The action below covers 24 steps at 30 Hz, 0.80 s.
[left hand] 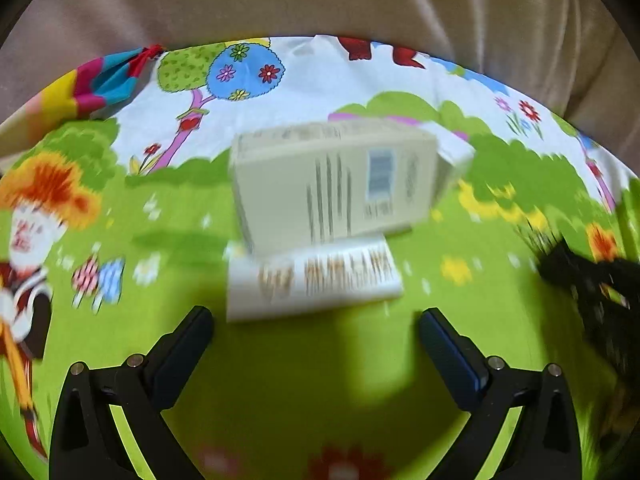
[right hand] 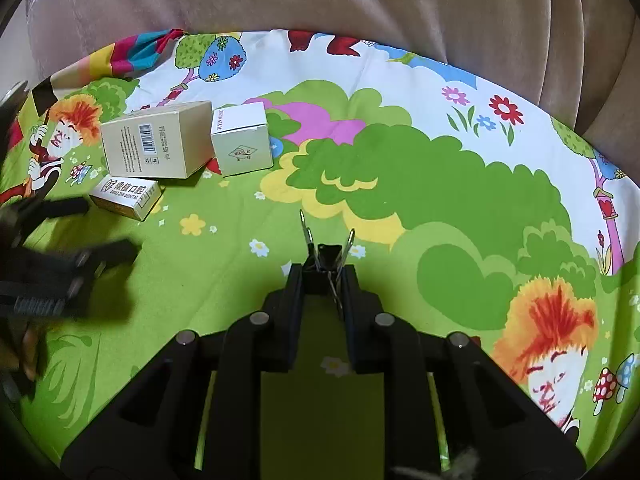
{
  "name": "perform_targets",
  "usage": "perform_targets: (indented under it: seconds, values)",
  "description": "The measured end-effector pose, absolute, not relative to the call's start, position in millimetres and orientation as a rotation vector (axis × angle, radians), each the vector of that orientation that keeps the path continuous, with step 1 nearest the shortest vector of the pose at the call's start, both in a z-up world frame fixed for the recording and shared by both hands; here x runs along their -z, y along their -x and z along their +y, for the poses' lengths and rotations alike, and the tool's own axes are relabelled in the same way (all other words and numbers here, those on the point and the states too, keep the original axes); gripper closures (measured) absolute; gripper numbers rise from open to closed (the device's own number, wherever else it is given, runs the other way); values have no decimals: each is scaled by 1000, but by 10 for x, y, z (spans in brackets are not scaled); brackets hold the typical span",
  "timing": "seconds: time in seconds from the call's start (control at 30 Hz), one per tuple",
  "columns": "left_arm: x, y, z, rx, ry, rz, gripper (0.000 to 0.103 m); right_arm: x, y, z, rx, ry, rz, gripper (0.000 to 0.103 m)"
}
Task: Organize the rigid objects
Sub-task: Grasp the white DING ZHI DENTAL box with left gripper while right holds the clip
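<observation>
The right tool [right hand: 323, 276] is clamped on a black binder clip [right hand: 326, 258] at its tips, so the pick-up looks done and next comes carrying it toward the boxes [right hand: 160, 146] far ahead-left, where the left tool [left hand: 316, 326] gapes empty just short of them

On the small flat box [right hand: 125, 197] near the left edge of the patterned cloth [right hand: 400, 200] we read "DING ZHI DENTAL" under four Chinese characters, 鼎植口腔. The beige box [right hand: 158, 145] behind it carries a barcode and fine print we cannot read. The white box's [right hand: 243, 141] markings are too small.
</observation>
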State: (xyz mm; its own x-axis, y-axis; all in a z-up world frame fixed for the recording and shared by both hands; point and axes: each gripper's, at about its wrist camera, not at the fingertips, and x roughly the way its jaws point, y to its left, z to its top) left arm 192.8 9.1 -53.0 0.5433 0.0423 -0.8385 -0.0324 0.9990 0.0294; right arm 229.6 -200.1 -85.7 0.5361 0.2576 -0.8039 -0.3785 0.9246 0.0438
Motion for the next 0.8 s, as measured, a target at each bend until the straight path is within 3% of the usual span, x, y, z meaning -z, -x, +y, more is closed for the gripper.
perform_targets:
  seconds: [0.37,0.8]
  values:
    - [539,-2326,297,-167,48,1011,0,859,-2280,-2001,-378,126,933,81]
    - [453,-1304,712,-201,99,1039,0,855,-2283,-1990,-371,143,928,81]
